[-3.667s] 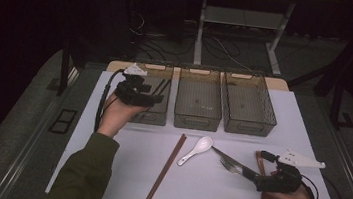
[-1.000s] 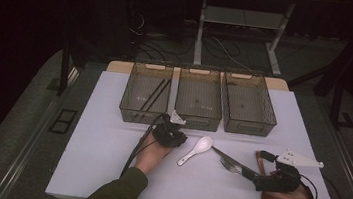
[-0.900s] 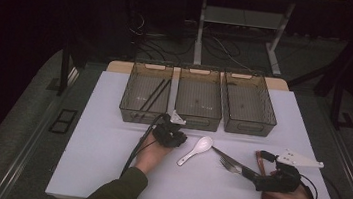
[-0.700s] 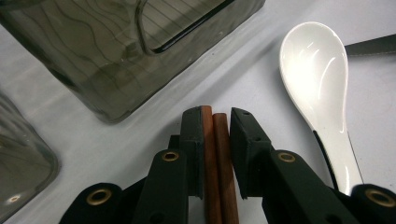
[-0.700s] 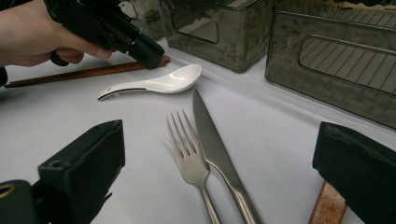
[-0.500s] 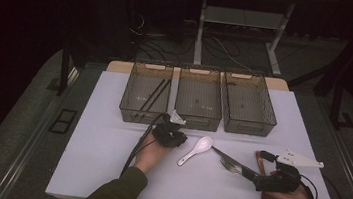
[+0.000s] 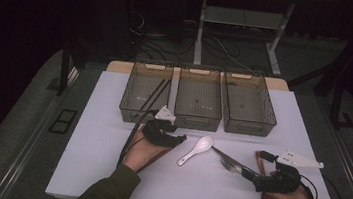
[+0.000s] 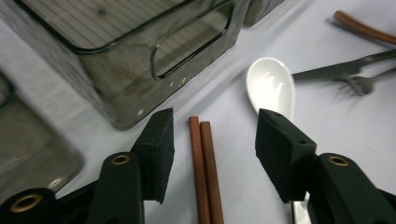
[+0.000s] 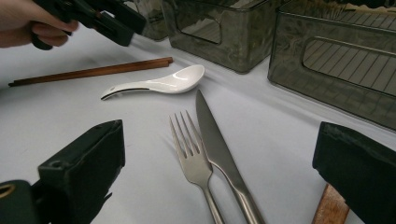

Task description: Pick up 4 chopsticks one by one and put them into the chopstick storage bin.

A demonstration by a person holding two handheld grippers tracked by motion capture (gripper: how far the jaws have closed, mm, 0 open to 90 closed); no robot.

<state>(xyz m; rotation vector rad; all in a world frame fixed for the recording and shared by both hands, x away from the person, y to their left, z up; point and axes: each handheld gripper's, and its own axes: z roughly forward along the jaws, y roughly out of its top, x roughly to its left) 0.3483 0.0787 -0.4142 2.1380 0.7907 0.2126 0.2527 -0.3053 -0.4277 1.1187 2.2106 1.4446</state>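
Note:
A pair of brown chopsticks (image 8: 205, 172) lies on the white table between the pads of my left gripper (image 8: 212, 126). Its jaws have just been opening and stand apart from the sticks, touching neither. From above, that gripper (image 7: 175, 138) sits just in front of the left bin (image 7: 135, 112), over the chopsticks' (image 7: 155, 155) far end. A white spoon (image 7: 196, 150) lies right of it. My right gripper (image 9: 219, 133) is open wide and low over a steel fork (image 9: 191, 158) and knife (image 9: 217, 140), gripping nothing. It rests at the table's front right (image 7: 256, 178).
Three smoky clear bins line the back: the left one holds black chopsticks (image 7: 157, 92), then the middle bin (image 7: 197, 119) and the right bin (image 7: 249, 128). A brown wooden handle (image 9: 331, 205) lies by my right jaw. The table's front edge is close to both hands.
My left hand came down from the left bin to the far end of the brown chopsticks, then shifted slightly in the last half second. The right hand kept still.

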